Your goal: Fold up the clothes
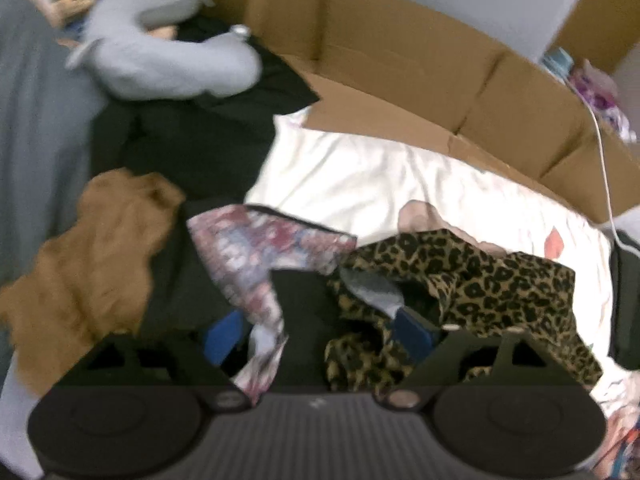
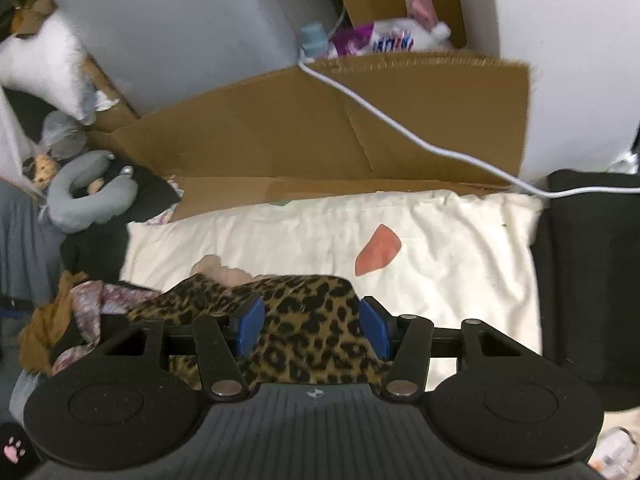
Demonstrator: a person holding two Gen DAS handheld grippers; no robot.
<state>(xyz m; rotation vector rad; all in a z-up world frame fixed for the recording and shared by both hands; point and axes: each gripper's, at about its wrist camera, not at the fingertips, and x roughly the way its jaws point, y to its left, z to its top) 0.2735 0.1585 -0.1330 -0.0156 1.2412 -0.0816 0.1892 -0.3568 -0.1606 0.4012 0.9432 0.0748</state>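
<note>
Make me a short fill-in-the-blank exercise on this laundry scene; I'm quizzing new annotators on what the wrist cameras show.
1. The garment lying between the right gripper's blue pads has a ____ print.
2. The jaws of the right gripper stand ____, with the fabric between the pads.
3. A ____ cable trails across the brown cardboard behind the cream sheet.
4. In the left wrist view, a ____ neck pillow lies at the upper left.

Missing words: leopard; open; white; grey

Two close wrist views, both downward over the leopard-print garment point(image 1: 480, 276) and cream bedding point(image 2: 460, 240).
</note>
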